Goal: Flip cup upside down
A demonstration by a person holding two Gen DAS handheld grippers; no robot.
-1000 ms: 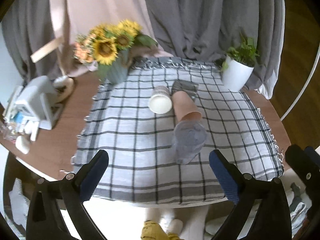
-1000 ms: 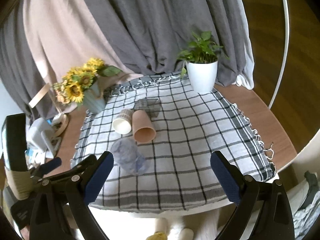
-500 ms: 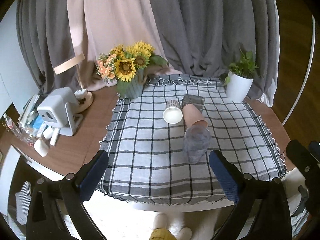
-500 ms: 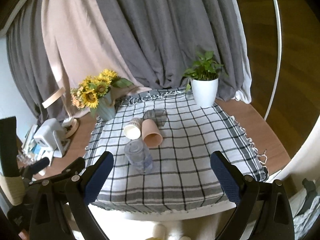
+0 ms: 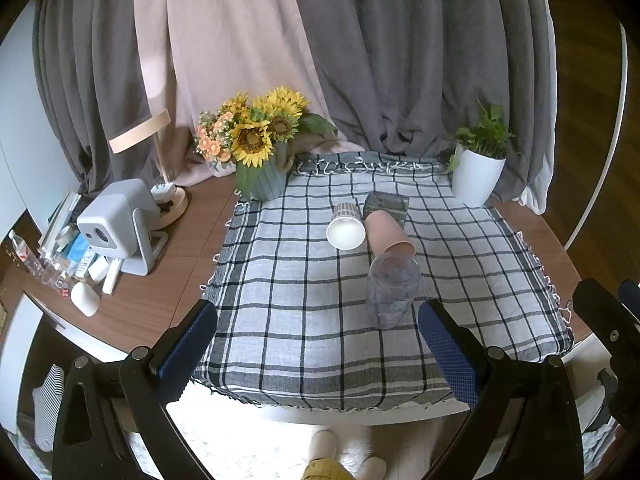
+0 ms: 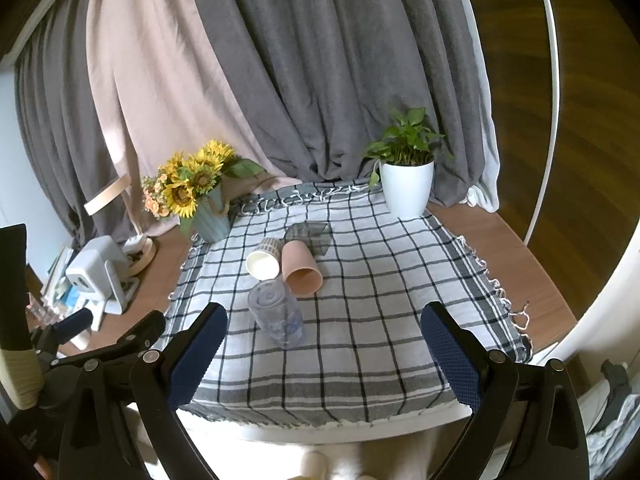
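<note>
Several cups stand close together on a checked cloth [image 5: 296,308]. A clear plastic cup [image 5: 393,287] is nearest, also in the right wrist view [image 6: 276,312]. Behind it are a pink cup [image 5: 387,232] [image 6: 301,267], a striped paper cup [image 5: 346,227] [image 6: 264,259] with its white mouth toward me, and a dark clear cup [image 5: 387,205] [image 6: 310,235]. My left gripper [image 5: 316,356] is open and empty, short of the table's near edge. My right gripper [image 6: 322,354] is open and empty, also back from the cups.
A sunflower vase [image 5: 260,156] stands at the cloth's back left, a white plant pot [image 5: 476,176] at the back right. A small white device [image 5: 120,224], a lamp base and clutter fill the table's left side. Curtains hang behind.
Both grippers have pulled back and up from the table, so the cups look smaller and farther. The cups have not moved. Both grippers stay open.
</note>
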